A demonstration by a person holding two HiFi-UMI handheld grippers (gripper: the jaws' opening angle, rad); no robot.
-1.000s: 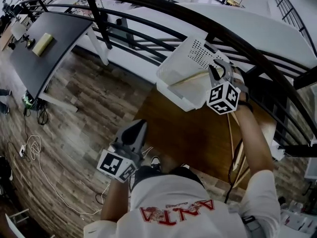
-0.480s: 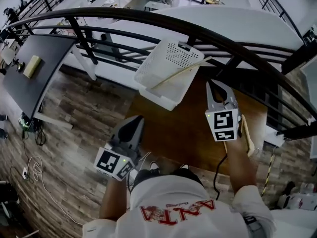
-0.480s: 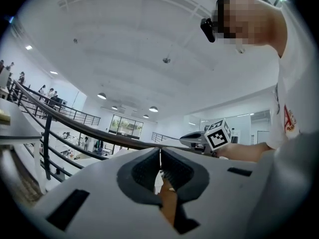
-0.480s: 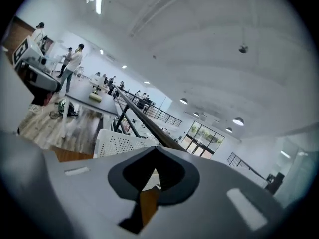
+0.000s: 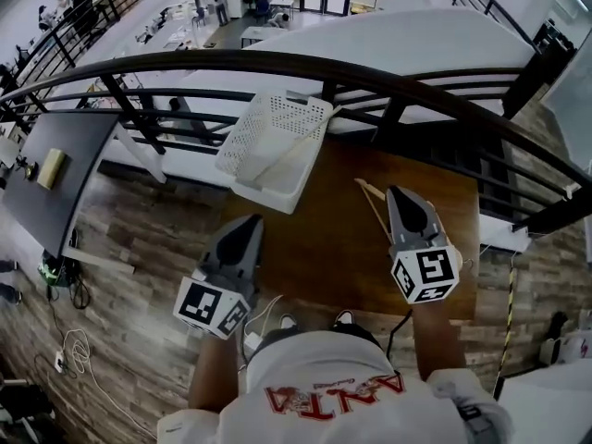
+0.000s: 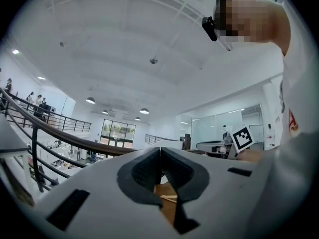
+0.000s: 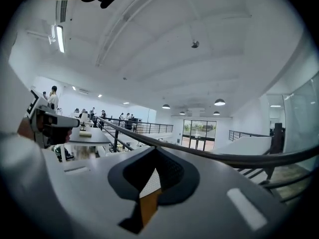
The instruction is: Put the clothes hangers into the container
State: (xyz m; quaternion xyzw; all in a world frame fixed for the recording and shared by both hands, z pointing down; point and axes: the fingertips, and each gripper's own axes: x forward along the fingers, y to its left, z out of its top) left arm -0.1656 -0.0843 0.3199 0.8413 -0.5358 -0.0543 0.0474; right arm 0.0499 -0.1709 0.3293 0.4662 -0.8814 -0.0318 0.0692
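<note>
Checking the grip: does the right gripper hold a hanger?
No, the right gripper has its jaws together with nothing between them.

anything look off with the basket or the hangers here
One wooden hanger lies slantwise in the white basket, its end poking over the rim instead of sitting fully inside. The basket itself sits skewed at the table's corner.

railing [image 5: 277, 61]: dark, curved | floor [image 5: 139, 239]: wood planks below railing | grey table [image 5: 42, 188]: by railing's left end | windows [image 7: 198, 129]: far beyond railing | ceiling lamps [image 7: 219, 102]: lit
</note>
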